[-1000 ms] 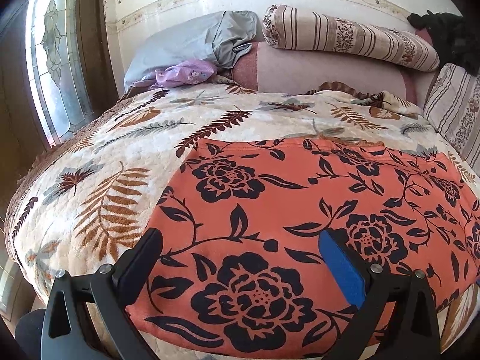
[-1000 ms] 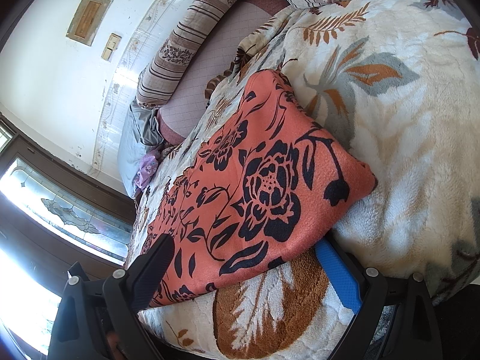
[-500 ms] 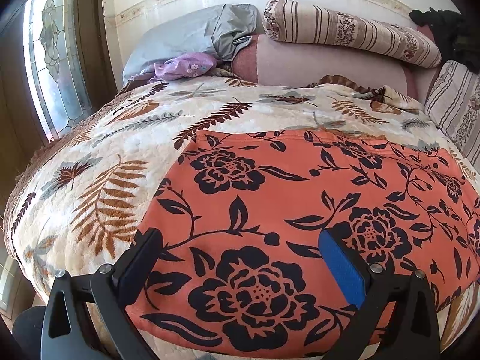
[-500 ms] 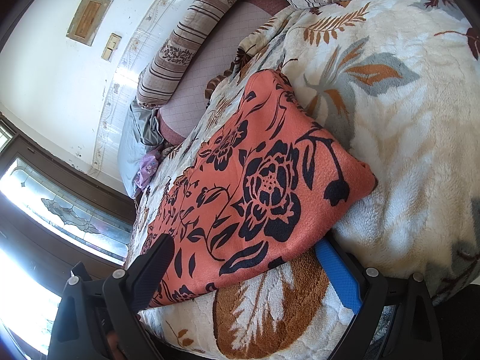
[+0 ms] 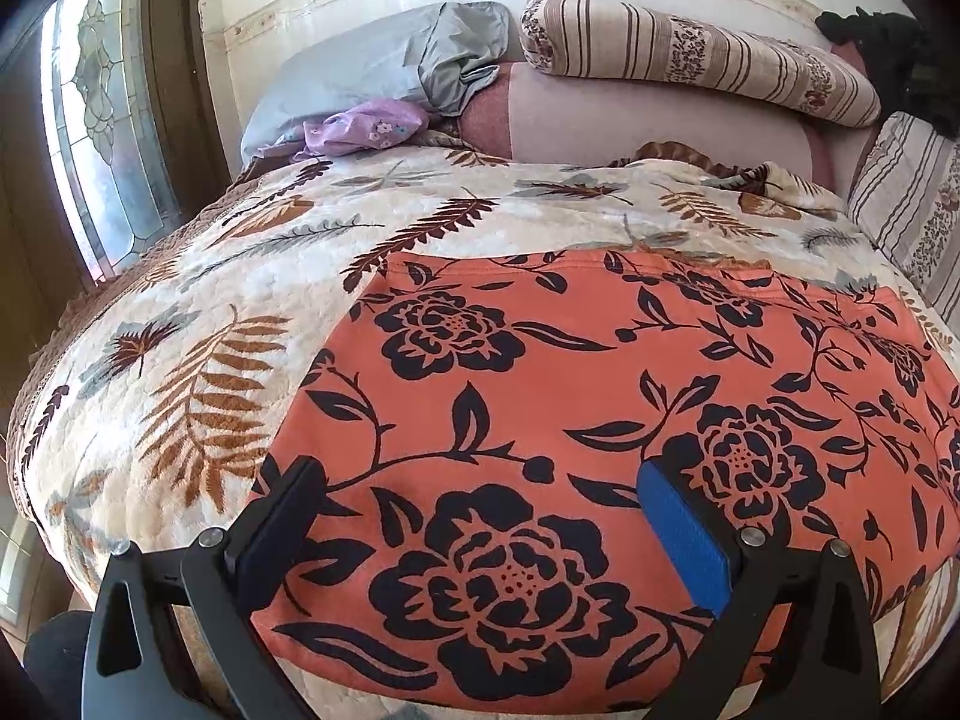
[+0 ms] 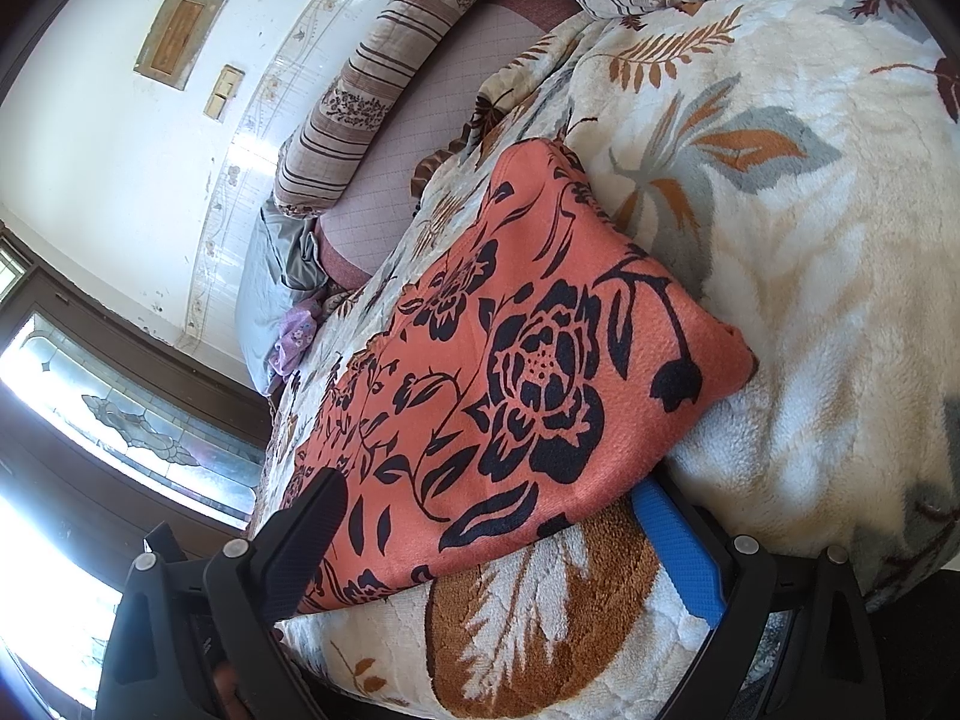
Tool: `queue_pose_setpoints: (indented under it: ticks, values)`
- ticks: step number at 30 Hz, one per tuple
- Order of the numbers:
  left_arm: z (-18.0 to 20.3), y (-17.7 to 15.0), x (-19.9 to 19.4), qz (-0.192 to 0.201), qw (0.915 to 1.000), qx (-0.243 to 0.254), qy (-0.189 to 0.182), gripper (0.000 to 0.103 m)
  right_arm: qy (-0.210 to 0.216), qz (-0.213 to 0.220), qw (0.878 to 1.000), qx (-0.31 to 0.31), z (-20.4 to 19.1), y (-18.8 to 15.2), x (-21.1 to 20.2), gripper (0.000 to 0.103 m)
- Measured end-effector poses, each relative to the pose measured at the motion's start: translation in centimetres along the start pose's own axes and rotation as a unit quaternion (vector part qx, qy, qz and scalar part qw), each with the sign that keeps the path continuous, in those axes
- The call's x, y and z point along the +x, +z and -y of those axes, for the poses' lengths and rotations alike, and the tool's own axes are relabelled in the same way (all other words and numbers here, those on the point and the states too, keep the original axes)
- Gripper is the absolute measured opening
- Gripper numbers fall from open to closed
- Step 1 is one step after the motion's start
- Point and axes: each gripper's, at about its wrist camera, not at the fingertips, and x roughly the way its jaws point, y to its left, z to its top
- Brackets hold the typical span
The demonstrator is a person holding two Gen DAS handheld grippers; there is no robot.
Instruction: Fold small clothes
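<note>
Currently, left wrist view: left gripper (image 5: 486,534) spread wide, low over near edge of orange floral garment (image 5: 600,420), pinching nothing. Black finger (image 5: 276,534) at garment's near-left corner, blue-padded finger (image 5: 684,540) over its near-middle; contact with cloth can't be confirmed. Pointed level toward headboard. Garment lying flat in rectangular shape on leaf-print blanket (image 5: 240,312), covering near-right part of bed. Behind: grey pillow (image 5: 372,72) with purple cloth (image 5: 360,126) against it, striped bolster (image 5: 690,54) on pink cushion (image 5: 630,120), stained-glass window (image 5: 102,138) far left.

Right wrist view: right gripper (image 6: 492,546) also spread wide, empty, rolled so scene appears tilted. Straddling near edge of orange floral garment (image 6: 510,360) close to its right-hand corner; blue-padded finger (image 6: 678,552) just beside edge, over leaf-print blanket (image 6: 780,240), black finger (image 6: 300,540) in front of cloth. Touching or not: can't tell. Bit of hand (image 6: 225,684) visible below gripper body. Wall plates (image 6: 180,36) above striped bolster (image 6: 384,72).
</note>
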Motion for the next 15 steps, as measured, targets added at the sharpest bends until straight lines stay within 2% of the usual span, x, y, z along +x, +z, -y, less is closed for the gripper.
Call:
queue_pose_setpoints:
  ticks: [5,9,13,15]
  values:
    - [-0.3,0.1,-0.2,0.007,0.9999,-0.008,0.001,0.103,0.0,0.0,1.0,0.0,0.0,0.0,0.0,0.098]
    - [0.1,-0.3,0.7,-0.018,0.9998,0.004,0.001,0.103,0.0,0.001,1.0,0.0,0.0,0.0,0.0,0.098]
    - [0.5,-0.1,-0.4,0.01,0.9998,0.015,0.004,0.103,0.0,0.001,1.0,0.0,0.0,0.0,0.0,0.098]
    - [0.7,-0.1,-0.3,0.007,0.9998,0.019,0.001,0.103,0.0,0.0,1.0,-0.001,0.0,0.0,0.0,0.098]
